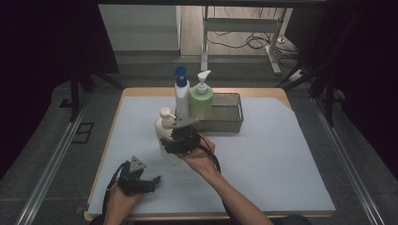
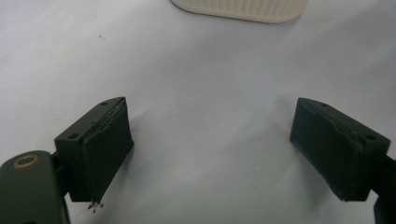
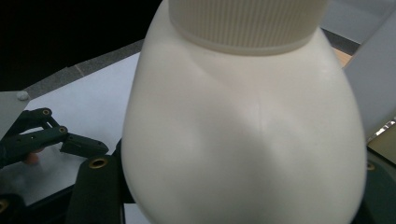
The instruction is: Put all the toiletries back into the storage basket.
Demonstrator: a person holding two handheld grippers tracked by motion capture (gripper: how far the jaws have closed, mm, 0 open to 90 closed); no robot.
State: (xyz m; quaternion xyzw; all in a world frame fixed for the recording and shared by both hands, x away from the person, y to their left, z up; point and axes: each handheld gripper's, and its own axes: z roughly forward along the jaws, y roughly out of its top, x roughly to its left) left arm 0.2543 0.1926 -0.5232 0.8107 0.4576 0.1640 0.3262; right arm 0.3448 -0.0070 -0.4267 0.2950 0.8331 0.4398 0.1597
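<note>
A cream pump bottle [image 1: 164, 127] stands out from the white mat [image 1: 272, 154] at mid-table, and my right gripper [image 1: 180, 140] is shut on its body from the right. In the right gripper view the bottle's [image 3: 243, 126] rounded body and ribbed collar sit close between the jaws. My left gripper [image 1: 155, 181] lies low over the mat at the front left, open, with nothing between its fingers [image 2: 100, 144]. A cream ribbed edge [image 2: 243, 9] of the bottle lies beyond it. The left gripper [image 3: 70, 142] also appears past the bottle's left side.
A white bottle with a blue cap [image 1: 181, 93] and a green pump bottle [image 1: 202, 101] stand at the left end of a metal mesh basket [image 1: 227, 117] at the back. A wooden table rim [image 1: 281, 93] borders the mat. Dark floor and rails flank the table.
</note>
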